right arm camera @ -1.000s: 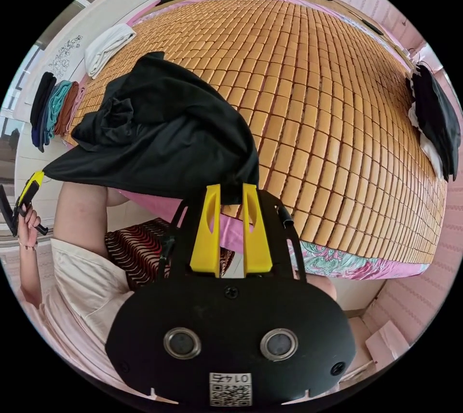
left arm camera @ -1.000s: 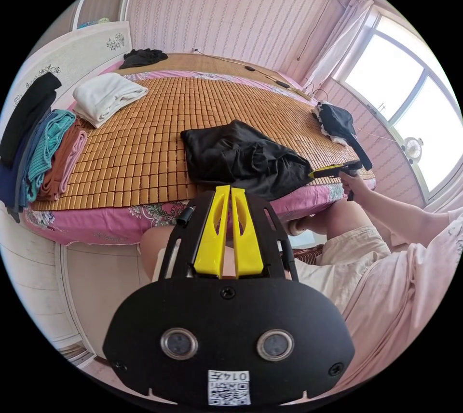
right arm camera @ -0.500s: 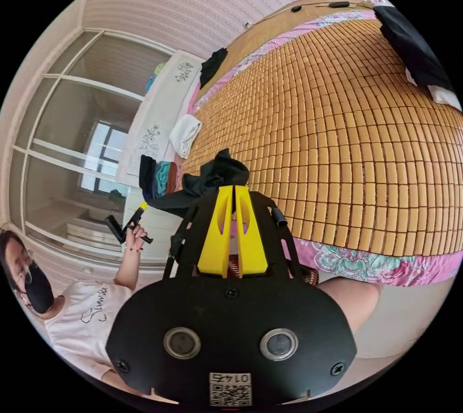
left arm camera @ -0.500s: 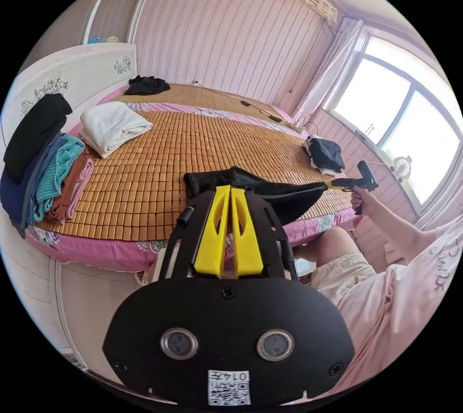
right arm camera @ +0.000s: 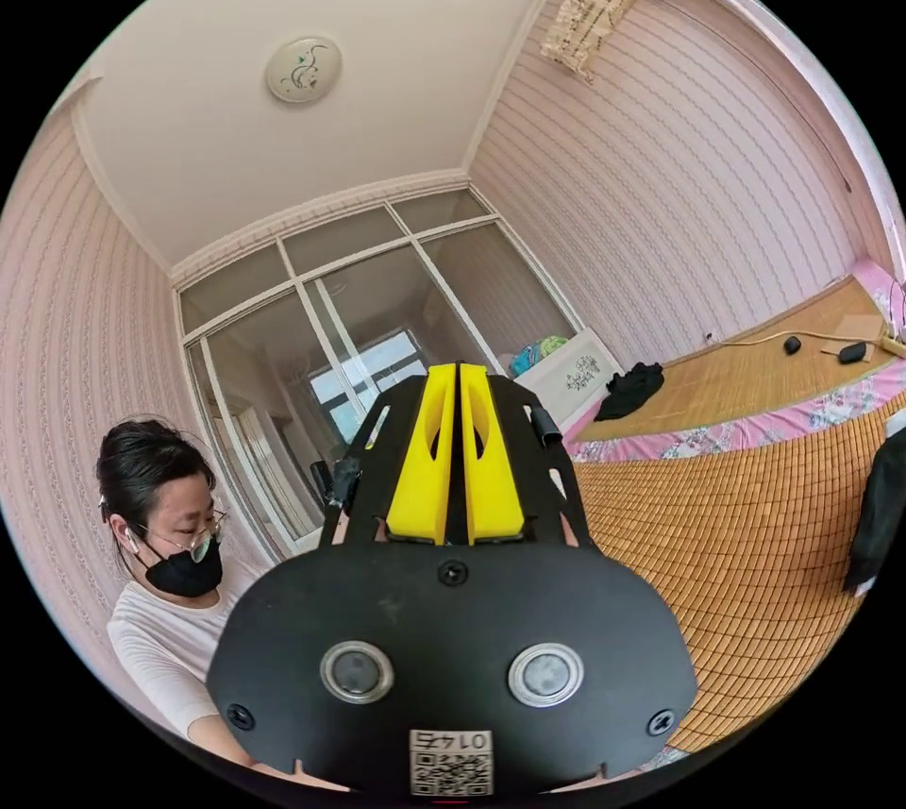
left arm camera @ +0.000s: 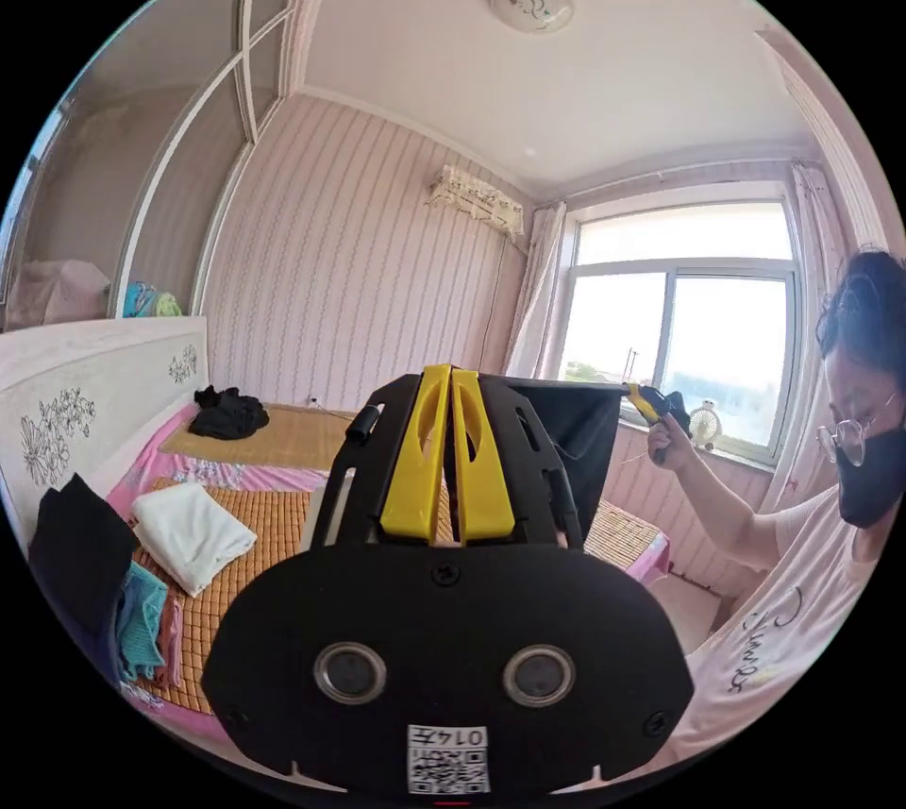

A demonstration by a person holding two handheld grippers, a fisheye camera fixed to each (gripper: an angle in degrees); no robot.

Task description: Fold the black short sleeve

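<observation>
Left gripper view: left hand-held gripper, yellow jaws pressed together; the black short sleeve starts just behind them, but whether fabric sits between the jaws cannot be told. The garment hangs stretched in the air above the bed, its top edge taut across to the right hand-held gripper, whose yellow tip pinches the far corner, held in the person's hand. On the bed's left edge: a stack of folded clothes, a folded white garment beside it, a dark bundle near the headboard end.

Right gripper view: right hand-held gripper jaws together, a thin dark strip in the slit between them. Bamboo mat on the bed to the right; a dark garment at its right edge.
</observation>
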